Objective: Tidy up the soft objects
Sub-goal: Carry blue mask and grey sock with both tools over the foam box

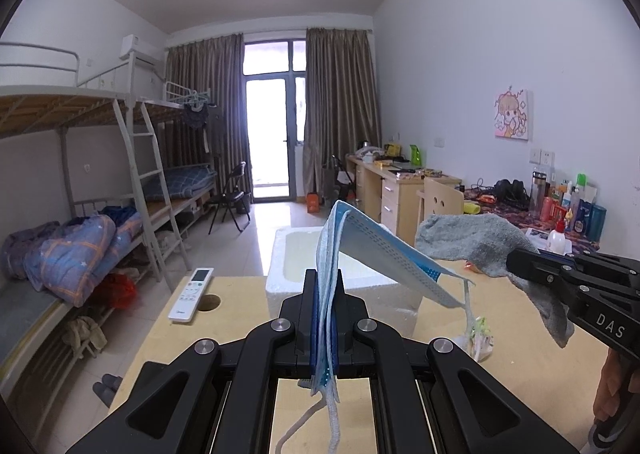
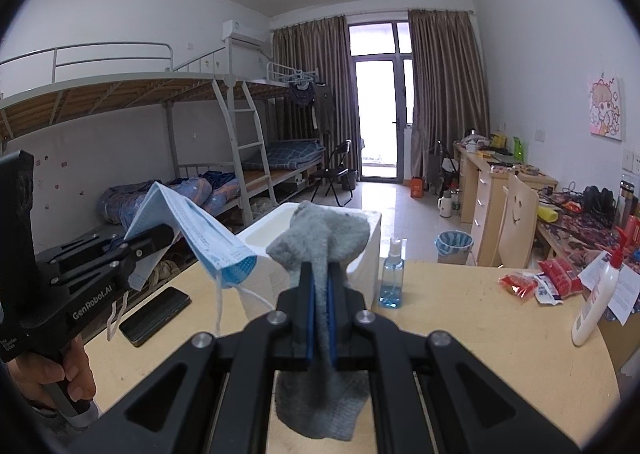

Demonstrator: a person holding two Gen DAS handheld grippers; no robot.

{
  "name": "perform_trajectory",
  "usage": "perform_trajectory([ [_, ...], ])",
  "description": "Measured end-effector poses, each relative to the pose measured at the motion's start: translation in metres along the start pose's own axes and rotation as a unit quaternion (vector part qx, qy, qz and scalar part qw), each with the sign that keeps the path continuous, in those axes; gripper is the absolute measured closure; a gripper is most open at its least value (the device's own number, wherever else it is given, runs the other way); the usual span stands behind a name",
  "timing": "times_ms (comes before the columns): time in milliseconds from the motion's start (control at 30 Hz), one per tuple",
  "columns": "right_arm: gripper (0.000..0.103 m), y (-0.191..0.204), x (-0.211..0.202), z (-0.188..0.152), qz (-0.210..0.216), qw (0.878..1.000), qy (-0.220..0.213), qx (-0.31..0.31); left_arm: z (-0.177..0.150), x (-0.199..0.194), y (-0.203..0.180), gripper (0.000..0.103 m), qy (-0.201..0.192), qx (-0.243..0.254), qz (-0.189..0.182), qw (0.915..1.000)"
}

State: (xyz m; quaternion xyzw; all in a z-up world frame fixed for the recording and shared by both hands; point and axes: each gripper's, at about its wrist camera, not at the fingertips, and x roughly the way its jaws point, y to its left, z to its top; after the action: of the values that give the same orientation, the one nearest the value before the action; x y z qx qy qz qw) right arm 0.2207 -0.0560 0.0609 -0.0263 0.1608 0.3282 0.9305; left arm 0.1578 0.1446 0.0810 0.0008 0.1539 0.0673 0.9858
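Note:
My left gripper is shut on a blue face mask, which sticks up between the pads and droops to the right, its ear loops dangling. The same mask and left gripper show at the left of the right wrist view. My right gripper is shut on a grey sock, whose ends flop above and below the pads. The sock and right gripper also appear at the right of the left wrist view. Both hang above the wooden table, in front of a white foam box.
On the table lie a white remote, a black phone, a blue spray bottle, red snack packets, a white pump bottle and a small wrapper. A hand holds the left tool. Bunk beds stand left, desks right.

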Motion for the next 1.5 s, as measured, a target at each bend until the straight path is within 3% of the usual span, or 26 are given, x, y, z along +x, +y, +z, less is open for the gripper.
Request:
perform_trajectory([
  [933,0.096,-0.009,0.09,0.047,-0.02,0.999,0.03,-0.028,0.049,0.139,0.014,0.098,0.039,-0.001,-0.008,0.9992],
  [1500,0.096,-0.018,0.131,0.048,-0.013,0.998,0.056,-0.009,0.048,0.177,0.019,0.098,0.051,0.003,-0.014,0.9986],
])
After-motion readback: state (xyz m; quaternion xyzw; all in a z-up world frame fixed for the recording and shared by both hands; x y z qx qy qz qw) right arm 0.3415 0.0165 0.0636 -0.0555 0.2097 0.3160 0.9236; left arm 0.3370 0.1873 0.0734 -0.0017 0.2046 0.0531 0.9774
